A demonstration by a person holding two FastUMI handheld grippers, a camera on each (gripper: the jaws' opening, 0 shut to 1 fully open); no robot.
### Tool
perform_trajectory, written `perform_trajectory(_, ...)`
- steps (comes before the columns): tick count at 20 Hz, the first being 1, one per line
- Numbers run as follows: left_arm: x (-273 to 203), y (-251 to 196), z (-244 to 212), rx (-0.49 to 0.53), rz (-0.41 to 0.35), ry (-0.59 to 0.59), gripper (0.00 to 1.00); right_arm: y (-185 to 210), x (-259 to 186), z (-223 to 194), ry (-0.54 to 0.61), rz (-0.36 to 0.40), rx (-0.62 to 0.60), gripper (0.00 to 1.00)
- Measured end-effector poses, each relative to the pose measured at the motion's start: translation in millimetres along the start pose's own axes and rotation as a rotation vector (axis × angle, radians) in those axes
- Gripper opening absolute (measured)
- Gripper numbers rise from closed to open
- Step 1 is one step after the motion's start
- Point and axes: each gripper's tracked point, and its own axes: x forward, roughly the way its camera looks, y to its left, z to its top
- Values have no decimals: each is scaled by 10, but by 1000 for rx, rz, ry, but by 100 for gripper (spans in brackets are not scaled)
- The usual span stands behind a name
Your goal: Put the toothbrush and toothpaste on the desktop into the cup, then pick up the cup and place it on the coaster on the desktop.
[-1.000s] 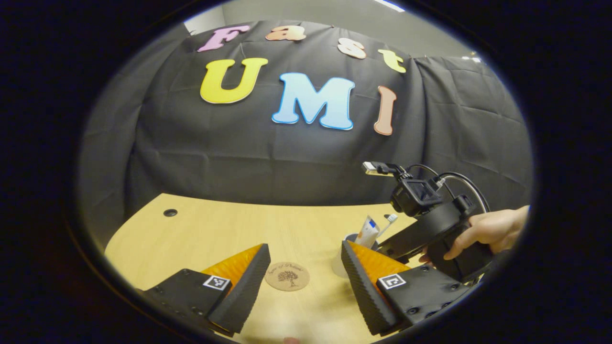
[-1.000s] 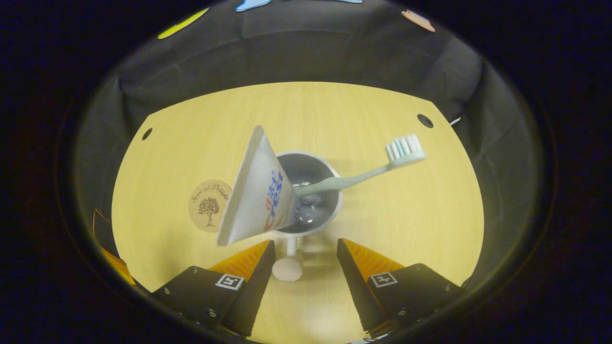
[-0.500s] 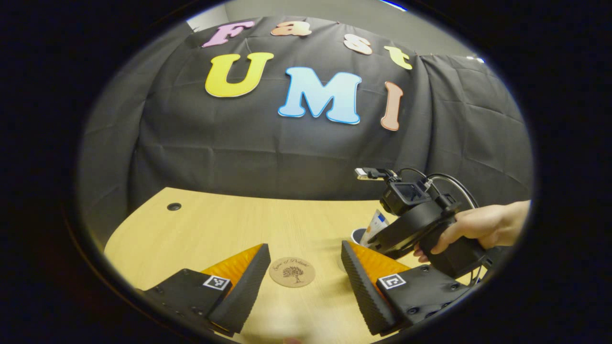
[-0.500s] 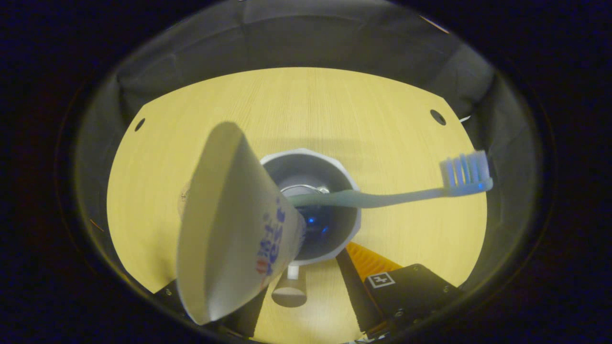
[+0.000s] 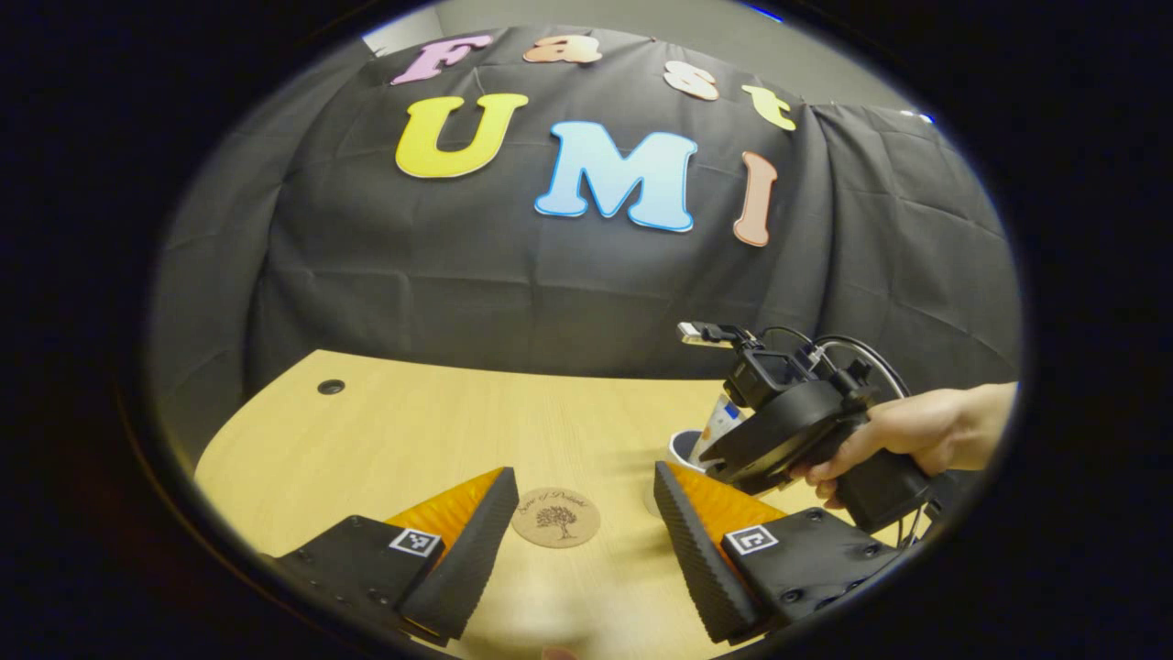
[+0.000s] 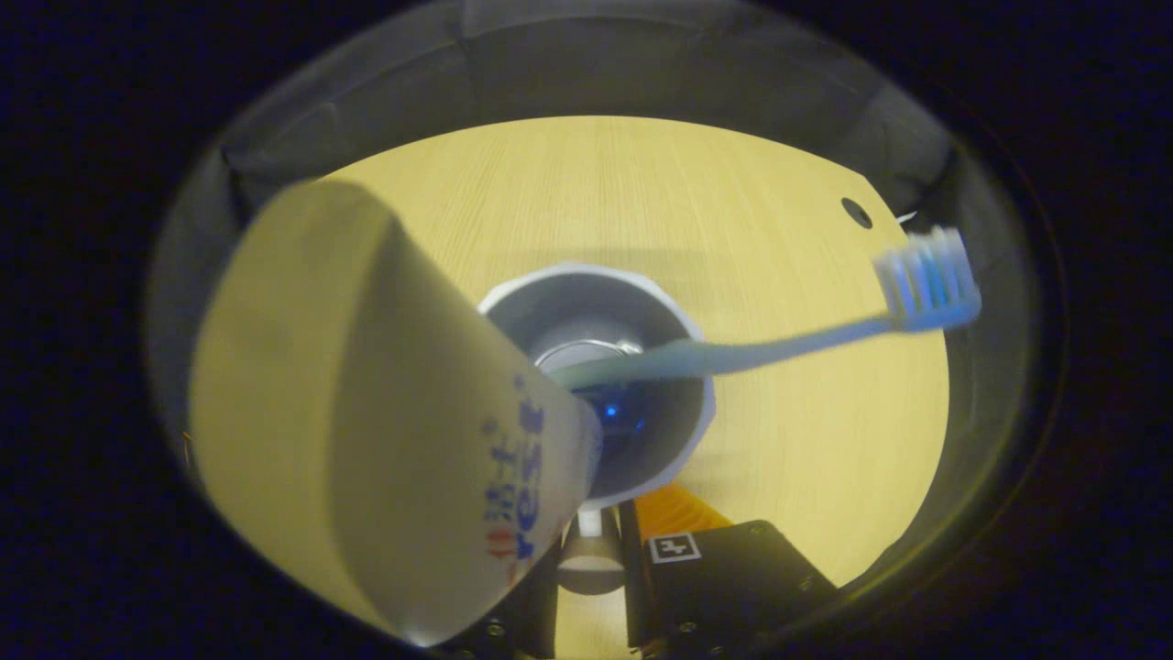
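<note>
- Cup [image 6: 596, 394] stands on the wooden desk [image 6: 641, 202], its near rim hidden from my right gripper view by the blurred, flattened toothpaste [image 6: 385, 458] tube.
- Toothbrush [image 6: 761, 339] leans out over the rim, bristles up.
- My right gripper [image 6: 591, 568] has its fingers narrowed around the cup's handle; actual contact is unclear.
- My left gripper [image 5: 577, 541] is spread wide near the round cork coaster [image 5: 555, 517].

Dim, warm light. The toothpaste [image 6: 385, 440] looms out of focus just ahead of the right tongs [image 6: 591, 559]; fisheye bends the desk [image 6: 641, 202] edges, and soft shadows fall beneath.
</note>
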Motion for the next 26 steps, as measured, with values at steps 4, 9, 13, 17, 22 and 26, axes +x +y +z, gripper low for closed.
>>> perform_trajectory(4,-33,36,5,1,12,-1,94,-12,-5,15,-14,-12,-15,32)
perform_trajectory(9,-64,118,38,-1,32,-9,96,70,-82,17,-45,-18,-63,32)
perform_trajectory(13,-156,171,58,-6,50,-14,96,275,-127,-5,-47,20,-68,32)
perform_trajectory(17,-362,286,-10,-9,72,-21,96,496,-177,41,-60,35,-109,32)
perform_trajectory(22,-534,424,0,-15,102,-31,97,880,-205,105,-60,69,-174,32)
perform_trajectory(26,-643,553,2,-16,128,-39,96,1126,-153,92,-38,86,-223,32)
